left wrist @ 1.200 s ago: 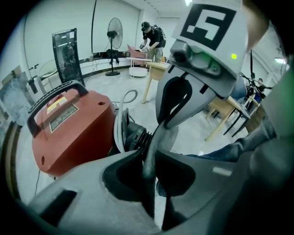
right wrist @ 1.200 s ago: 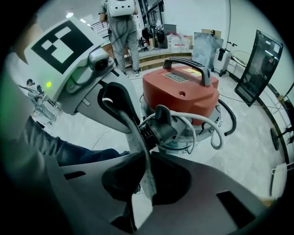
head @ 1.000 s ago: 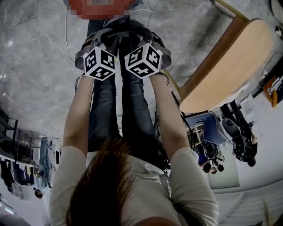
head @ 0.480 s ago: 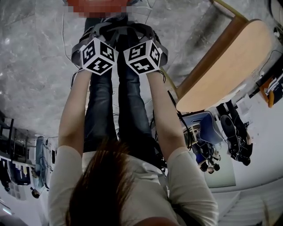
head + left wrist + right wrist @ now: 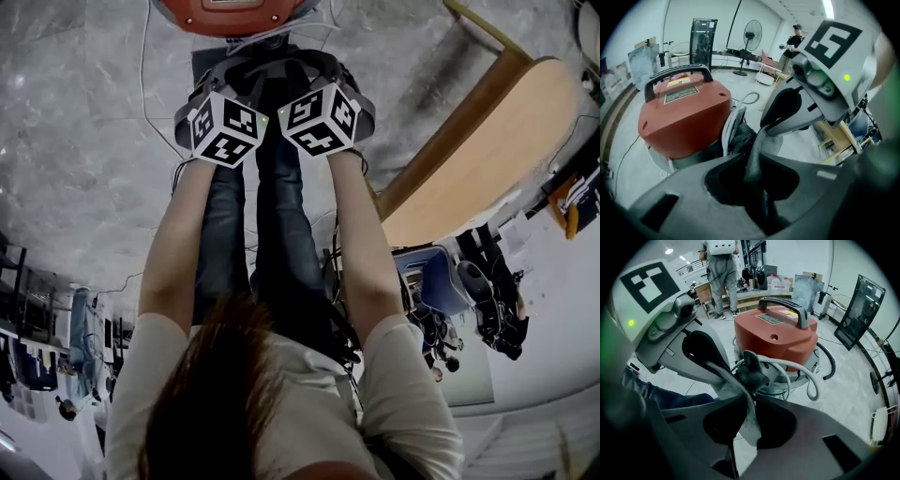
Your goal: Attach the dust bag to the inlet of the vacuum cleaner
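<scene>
Left gripper: our left gripper point(image 5: 752, 171) has its jaws nearly together and closing, with a dark fold of the dust bag point(image 5: 754, 150) pinched between them.
Right gripper: our right gripper point(image 5: 747, 420) has narrow jaws clamped on a grey strip of the same bag.
Dust bag: it is stretched in a short band from one gripper to the other, on the near side of the vacuum cleaner point(image 5: 230, 14) and clear of its body.
Vacuum cleaner: its red top is at the far edge, with the grey hose point(image 5: 808, 378) and a black fitting point(image 5: 751, 371) on the near side. We cannot pick out the inlet with certainty.
Just changed: very little. Both grippers have stayed side by side, and the left one appears to have rolled slightly.
Meaning: we judge that we are still adjusting our hold, and the bag has not yet been brought to the inlet.
</scene>
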Available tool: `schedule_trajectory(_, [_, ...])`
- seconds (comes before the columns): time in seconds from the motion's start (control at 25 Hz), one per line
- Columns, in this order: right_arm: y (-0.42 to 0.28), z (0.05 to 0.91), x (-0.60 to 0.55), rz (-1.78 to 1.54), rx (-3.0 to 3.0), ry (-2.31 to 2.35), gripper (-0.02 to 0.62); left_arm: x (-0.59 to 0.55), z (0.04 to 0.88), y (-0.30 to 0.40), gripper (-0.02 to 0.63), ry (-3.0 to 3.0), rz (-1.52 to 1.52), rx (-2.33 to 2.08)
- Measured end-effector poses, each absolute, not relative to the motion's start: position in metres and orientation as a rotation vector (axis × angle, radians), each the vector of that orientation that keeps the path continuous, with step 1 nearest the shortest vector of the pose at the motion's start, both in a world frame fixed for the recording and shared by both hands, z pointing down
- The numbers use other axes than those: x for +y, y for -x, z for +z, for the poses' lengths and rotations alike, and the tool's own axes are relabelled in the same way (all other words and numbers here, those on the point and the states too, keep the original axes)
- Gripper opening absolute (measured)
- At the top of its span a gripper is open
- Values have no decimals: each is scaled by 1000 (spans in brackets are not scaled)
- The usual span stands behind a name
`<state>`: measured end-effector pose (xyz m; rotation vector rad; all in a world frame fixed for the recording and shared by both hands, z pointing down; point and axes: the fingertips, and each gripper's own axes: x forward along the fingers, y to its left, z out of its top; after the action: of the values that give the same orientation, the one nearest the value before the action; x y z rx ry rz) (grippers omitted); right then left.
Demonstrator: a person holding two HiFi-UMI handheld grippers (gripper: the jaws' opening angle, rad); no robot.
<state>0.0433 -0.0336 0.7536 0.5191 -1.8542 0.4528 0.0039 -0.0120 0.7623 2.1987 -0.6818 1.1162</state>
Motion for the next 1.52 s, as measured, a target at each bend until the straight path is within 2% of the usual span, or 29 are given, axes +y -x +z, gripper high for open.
schedule_trajectory(0.44, [-68, 752, -29, 700, -1866, -864, 58, -23, 762, -25, 99, -2410, 1440, -307])
schedule_trajectory(0.56, [-59, 752, -30, 699, -1868, -848, 58, -24, 762, -17, 101, -2400, 1346, -326])
schedule_trajectory(0.72, [-50, 750, -32, 658, -1876, -757, 58, -21, 761, -4, 135, -2275, 1098, -532])
schedule_trajectory(0.84, [-53, 745, -36, 615, -1884, -707, 60, -18, 753, -8, 99, -2253, 1031, -647])
schedule_trajectory(1.0, [-59, 747, -39, 598, -1902, -687, 60, -18, 756, -16, 84, -2247, 1053, -689])
schedule_trajectory(1.28, [-51, 747, -28, 704, -1901, -895, 60, -21, 758, -8, 110, -2402, 1378, -417])
schedule_trajectory(1.52, [-43, 740, -28, 603, -1916, -763, 61, -18, 750, 2, 134, -2293, 1204, -535])
